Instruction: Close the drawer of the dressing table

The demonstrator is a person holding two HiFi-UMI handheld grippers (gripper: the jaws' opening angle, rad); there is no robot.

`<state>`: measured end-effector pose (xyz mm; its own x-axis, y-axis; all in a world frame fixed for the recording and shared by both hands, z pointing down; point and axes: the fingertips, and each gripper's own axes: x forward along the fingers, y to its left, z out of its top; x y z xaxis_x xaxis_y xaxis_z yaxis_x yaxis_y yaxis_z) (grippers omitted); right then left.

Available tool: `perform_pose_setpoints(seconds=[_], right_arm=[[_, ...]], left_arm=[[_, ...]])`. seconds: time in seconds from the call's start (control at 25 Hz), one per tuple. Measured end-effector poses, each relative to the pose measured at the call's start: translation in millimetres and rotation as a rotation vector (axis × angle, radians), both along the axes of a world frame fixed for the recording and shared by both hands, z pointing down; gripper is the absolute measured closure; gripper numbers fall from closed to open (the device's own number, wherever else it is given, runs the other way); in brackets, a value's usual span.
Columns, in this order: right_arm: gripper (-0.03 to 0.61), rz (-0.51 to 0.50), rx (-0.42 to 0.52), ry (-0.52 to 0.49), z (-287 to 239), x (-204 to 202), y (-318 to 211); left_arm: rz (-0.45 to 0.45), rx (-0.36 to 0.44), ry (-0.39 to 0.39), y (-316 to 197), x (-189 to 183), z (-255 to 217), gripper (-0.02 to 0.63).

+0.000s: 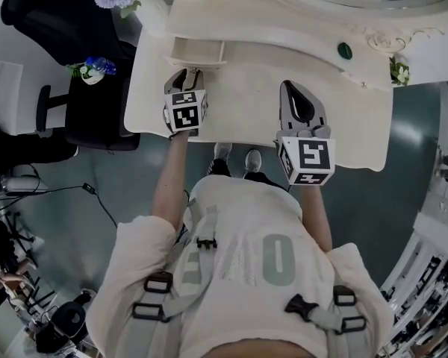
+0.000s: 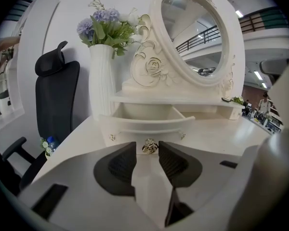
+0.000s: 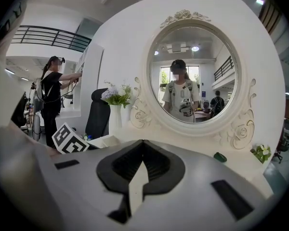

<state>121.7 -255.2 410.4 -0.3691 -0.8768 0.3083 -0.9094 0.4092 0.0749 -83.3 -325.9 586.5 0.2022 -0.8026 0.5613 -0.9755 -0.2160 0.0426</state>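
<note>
Closing step: status by view

**Head view.** 1 white dressing table; 1 small drawer at its back left, pulled out. Risk, as a judgement: a shove that lands off-centre could skew the drawer so that it binds before it is home. Position: the left claw noses right up to the drawer front. The right claw is over bare tabletop, well apart from the drawer.

**Left gripper view.** Jaws part-way spread. Risk: the tips may slide off the 1 small metal-looking knob, so that a jaw knocks the front. A drift to the left could also nudge the tall vase of flowers, which stands just beside the drawer. Position: the knob sits in the gap at the tips, with a pad on either side of it. No firm pinch is evident. The open drawer lies straight ahead, its hollow showing.

**Right gripper view.** Jaws pressed together, nothing between them. Risk: low, since this claw is idle. Position: it faces the round mirror, with the drawer off to its left.
</note>
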Motion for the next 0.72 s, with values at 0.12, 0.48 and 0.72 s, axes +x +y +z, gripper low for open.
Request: perform_pose_setpoints(seconds=[0.12, 0.48, 0.72], right_arm=[[0.569, 0.004, 0.0, 0.002, 0.7, 1.2, -1.4], [0.569, 0.006, -0.002, 0.01, 2.0, 1.8, -1.0], [0.569, 0.006, -0.008, 0.016, 4.8, 2.1, 1.1]], left_arm=[[0.002, 0.0, -0.002, 0.0, 2.4, 1.9, 0.477], [0.018, 0.004, -0.008, 0.6, 5.2, 2.3, 0.503], [0.012, 0.011, -0.006, 0.1, 4.9, 2.3, 0.503]])
